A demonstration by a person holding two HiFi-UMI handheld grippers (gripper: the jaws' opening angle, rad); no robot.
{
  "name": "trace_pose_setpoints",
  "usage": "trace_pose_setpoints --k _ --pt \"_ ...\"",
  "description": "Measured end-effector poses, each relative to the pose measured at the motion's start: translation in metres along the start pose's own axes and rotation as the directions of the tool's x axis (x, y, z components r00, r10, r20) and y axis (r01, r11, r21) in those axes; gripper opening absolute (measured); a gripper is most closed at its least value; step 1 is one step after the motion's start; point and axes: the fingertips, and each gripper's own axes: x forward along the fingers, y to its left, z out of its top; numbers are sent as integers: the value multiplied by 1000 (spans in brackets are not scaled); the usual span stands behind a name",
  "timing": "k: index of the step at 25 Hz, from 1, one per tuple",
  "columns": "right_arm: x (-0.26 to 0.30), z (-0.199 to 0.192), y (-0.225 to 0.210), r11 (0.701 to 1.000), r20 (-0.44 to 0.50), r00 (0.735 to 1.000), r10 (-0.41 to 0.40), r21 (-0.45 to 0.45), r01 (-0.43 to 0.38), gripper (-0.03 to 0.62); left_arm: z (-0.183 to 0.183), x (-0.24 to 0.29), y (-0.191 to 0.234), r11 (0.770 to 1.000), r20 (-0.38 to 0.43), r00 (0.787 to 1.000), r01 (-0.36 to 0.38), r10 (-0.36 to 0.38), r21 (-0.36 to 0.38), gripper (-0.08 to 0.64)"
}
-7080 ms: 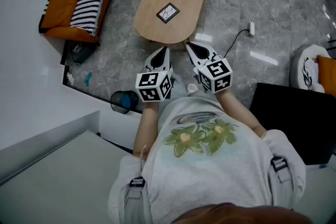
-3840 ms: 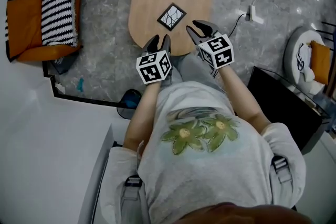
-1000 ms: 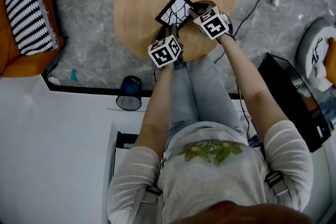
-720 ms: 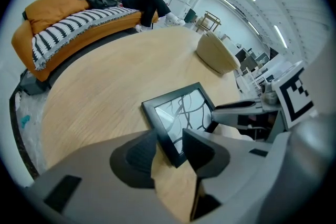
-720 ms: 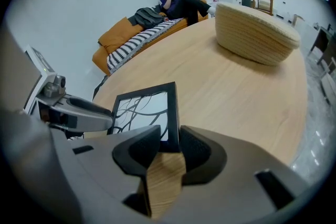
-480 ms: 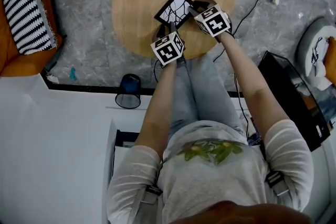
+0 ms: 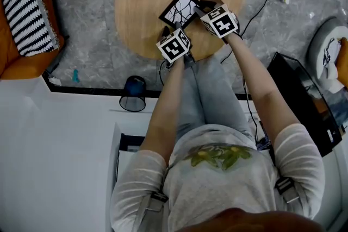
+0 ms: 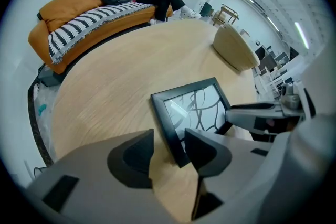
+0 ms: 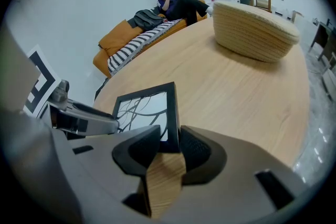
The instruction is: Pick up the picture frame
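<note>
On the oval wooden table [image 7: 140,2], near its front edge, find the black picture frame [image 7: 180,8] lying seemingly flat, glass up, with a gripper at each of two corners. Note the left gripper [image 8: 169,140] pointing steeply down, with the frame's nearest corner between its jaws: spread wide, just now opening further, pressing on nothing, holding nothing. Note the right gripper [image 9: 169,136] likewise spread, straddling the frame's side rail close to a corner, with a sliver of glass showing beside one pad, so apparently no grip yet.

To do this step well, probably settle each pair of pads squarely across a rail before closing, low enough to catch the rail's full thickness rather than only its top lip. Close both sides together and evenly. Judging by the smooth wood underneath, expect a one-sided squeeze to skid or spin the frame. Keep the pads on the black rail and off the glass. Lift level and straight up, staying clear of the woven basket [image 9: 254,31] farther back.
</note>
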Motion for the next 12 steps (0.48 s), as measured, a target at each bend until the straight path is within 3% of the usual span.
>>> trace_pose_setpoints --k 6,12 --pt "2 1 1 1000 -2 1000 -14 -14 14 124 3 1 -5 999 0 1000 -24 24 37 142" --pt "1 -3 2 1000 -19 1000 -15 -11 15 123 4 0 -3 1000 9 1000 -16 15 20 111"
